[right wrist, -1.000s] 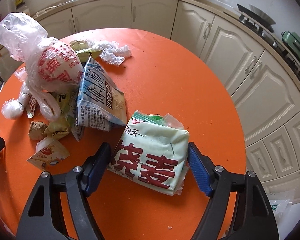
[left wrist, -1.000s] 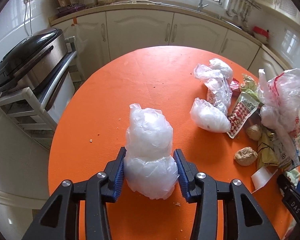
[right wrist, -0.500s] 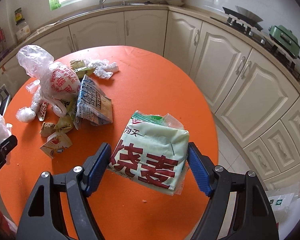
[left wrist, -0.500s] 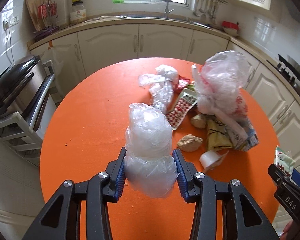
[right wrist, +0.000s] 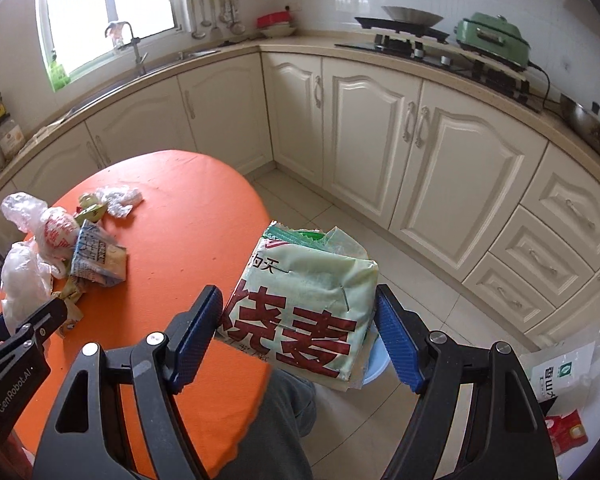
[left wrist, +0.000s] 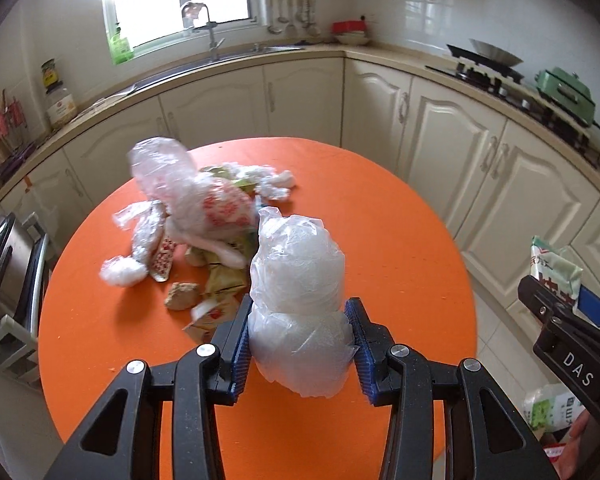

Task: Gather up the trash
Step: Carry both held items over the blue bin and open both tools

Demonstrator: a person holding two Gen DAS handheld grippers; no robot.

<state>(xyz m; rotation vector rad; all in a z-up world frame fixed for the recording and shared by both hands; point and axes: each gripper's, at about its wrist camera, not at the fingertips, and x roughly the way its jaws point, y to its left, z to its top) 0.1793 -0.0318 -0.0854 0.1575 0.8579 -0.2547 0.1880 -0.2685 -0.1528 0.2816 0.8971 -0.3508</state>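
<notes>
My left gripper is shut on a crumpled clear plastic bag and holds it above the round orange table. My right gripper is shut on a pale green food packet with red characters and holds it past the table's right edge, over the tiled floor; it shows at the right in the left wrist view. A heap of trash lies on the table's far left: a printed plastic bag, wrappers, a blue-white packet.
Cream kitchen cabinets curve round the table. A stove with pans and a green cooker stand on the counter. More packets lie low on the right. A metal appliance stands left of the table.
Both grippers have risen and swung right with their loads. The green packet has moved from above the table to beyond its edge, over the floor. The trash heap now lies further left.
</notes>
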